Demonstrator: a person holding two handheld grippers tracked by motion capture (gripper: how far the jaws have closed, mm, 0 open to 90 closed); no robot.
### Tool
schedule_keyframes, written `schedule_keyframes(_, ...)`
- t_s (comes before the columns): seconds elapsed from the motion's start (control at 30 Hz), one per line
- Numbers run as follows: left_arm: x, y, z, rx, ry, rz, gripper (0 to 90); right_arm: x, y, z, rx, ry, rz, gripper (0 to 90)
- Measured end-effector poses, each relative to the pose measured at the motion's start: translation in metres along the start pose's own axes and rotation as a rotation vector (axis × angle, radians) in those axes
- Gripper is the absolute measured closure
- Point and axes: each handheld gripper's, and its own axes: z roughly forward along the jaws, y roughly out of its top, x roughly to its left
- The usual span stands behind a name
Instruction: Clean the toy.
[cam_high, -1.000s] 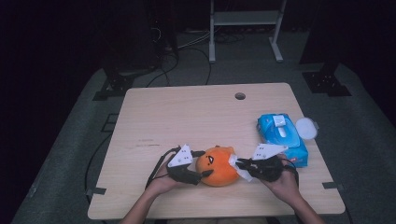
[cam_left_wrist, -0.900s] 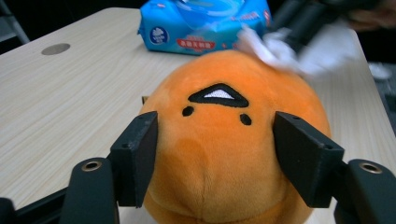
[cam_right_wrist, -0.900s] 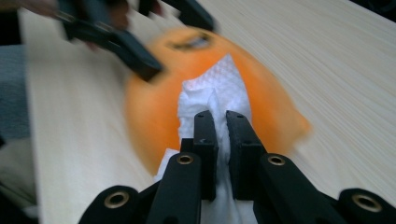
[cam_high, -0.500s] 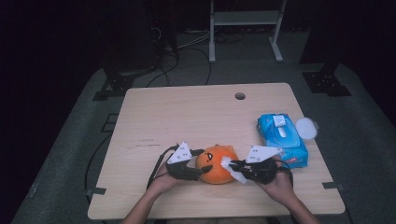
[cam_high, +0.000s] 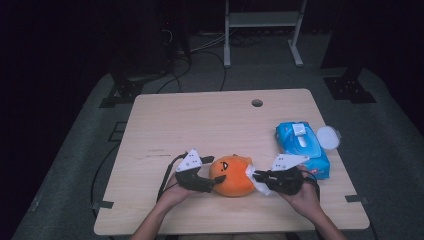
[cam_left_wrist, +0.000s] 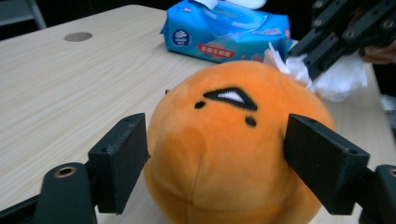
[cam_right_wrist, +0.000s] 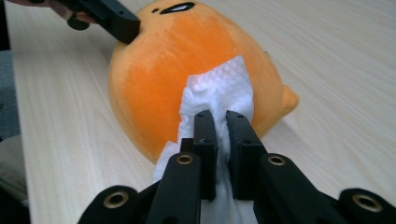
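An orange plush toy (cam_high: 231, 175) with a small stitched face sits on the tabletop (cam_high: 210, 125) close to the front edge, about midway along it. The left gripper (cam_left_wrist: 217, 154) straddles the toy: its jaws have just been opening, and they stand either side of the plush body, close to the fabric, though whether the pads quite touch it is hard to judge. The right gripper (cam_right_wrist: 220, 122) is clamped on a white wipe (cam_right_wrist: 219, 91), which is pressed against the toy's side; in the high view that gripper (cam_high: 256, 175) meets the toy from the right.

Near the right edge of the tabletop lies a blue pack of wipes (cam_high: 301, 148), its flap lifted and a white sheet showing at the opening. Its round white lid (cam_high: 327, 136) rests just beside it, toward the edge. A small round hole (cam_high: 257, 103) sits in the tabletop near the far edge.
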Motion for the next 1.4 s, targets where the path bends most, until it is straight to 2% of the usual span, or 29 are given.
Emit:
schedule_keyframes(0.03, 0.0, 0.0, 0.0, 0.0, 0.0, 0.0, 24.2, 0.002, 0.001, 0.001, 0.002, 0.007, 0.0, 82.3)
schedule_keyframes(0.07, 0.0, -0.003, 0.003, 0.02, -0.029, 0.01, 25.5, 0.005, 0.002, 0.001, 0.001, 0.016, -0.004, 82.3)
schedule_keyframes(0.13, 0.0, -0.007, 0.005, 0.025, -0.051, 0.006, 27.8, 0.011, 0.005, 0.002, -0.008, 0.031, -0.015, 82.3)
schedule_keyframes(0.27, 0.0, -0.008, 0.004, 0.038, -0.039, 0.036, 30.8, 0.016, 0.01, 0.003, -0.007, 0.024, -0.047, 82.3)
schedule_keyframes(0.3, 0.001, -0.009, 0.004, 0.036, -0.039, 0.03, 31.0, 0.011, 0.01, 0.002, -0.014, 0.024, -0.022, 82.3)
schedule_keyframes(0.33, 0.001, -0.009, 0.004, 0.036, -0.039, 0.03, 31.1, 0.011, 0.01, 0.002, -0.014, 0.024, -0.022, 82.3)
schedule_keyframes(0.43, 0.002, -0.01, 0.004, 0.032, -0.051, 0.027, 31.1, -0.004, 0.003, 0.002, -0.007, -0.007, 0.025, 82.3)
schedule_keyframes(0.5, 0.0, -0.009, 0.005, 0.029, -0.057, 0.035, 31.0, -0.008, 0.0, 0.002, 0.011, -0.031, 0.037, 82.3)
schedule_keyframes(0.57, -0.002, -0.009, 0.005, 0.034, -0.059, 0.048, 31.0, -0.009, -0.001, 0.003, 0.009, -0.021, 0.054, 82.3)
schedule_keyframes(0.63, -0.003, -0.009, 0.005, 0.039, -0.066, 0.065, 31.7, -0.006, 0.002, 0.004, 0.002, -0.022, 0.039, 82.3)
schedule_keyframes(0.8, -0.002, -0.008, 0.002, 0.064, -0.084, 0.069, 32.6, -0.001, 0.006, 0.005, -0.02, -0.009, 0.032, 82.2)
schedule_keyframes(0.83, -0.001, -0.007, 0.001, 0.07, -0.091, 0.077, 29.4, -0.001, 0.006, 0.005, -0.019, -0.004, 0.031, 82.2)
schedule_keyframes(0.93, -0.001, 0.0, -0.003, 0.019, -0.088, 0.082, 24.4, 0.001, 0.005, 0.004, -0.015, -0.003, 0.024, 82.2)
schedule_keyframes(1.07, -0.004, -0.001, 0.003, 0.039, -0.079, 0.1, 25.6, 0.003, 0.007, 0.004, -0.022, 0.008, 0.019, 82.1)
schedule_keyframes(1.1, -0.003, -0.004, 0.003, 0.044, -0.084, 0.091, 28.7, 0.001, 0.006, 0.005, -0.02, 0.01, 0.028, 82.0)
schedule_keyframes(1.2, 0.0, -0.007, 0.002, 0.042, -0.092, 0.081, 30.4, -0.006, 0.004, 0.006, -0.027, 0.022, 0.064, 82.0)
schedule_keyframes(1.33, 0.0, -0.007, 0.001, 0.042, -0.09, 0.076, 30.2, -0.012, 0.0, 0.007, -0.004, -0.011, 0.081, 82.0)
schedule_keyframes(1.4, -0.004, -0.004, 0.003, 0.042, -0.084, 0.088, 29.3, -0.011, -0.001, 0.007, -0.005, -0.012, 0.09, 82.0)
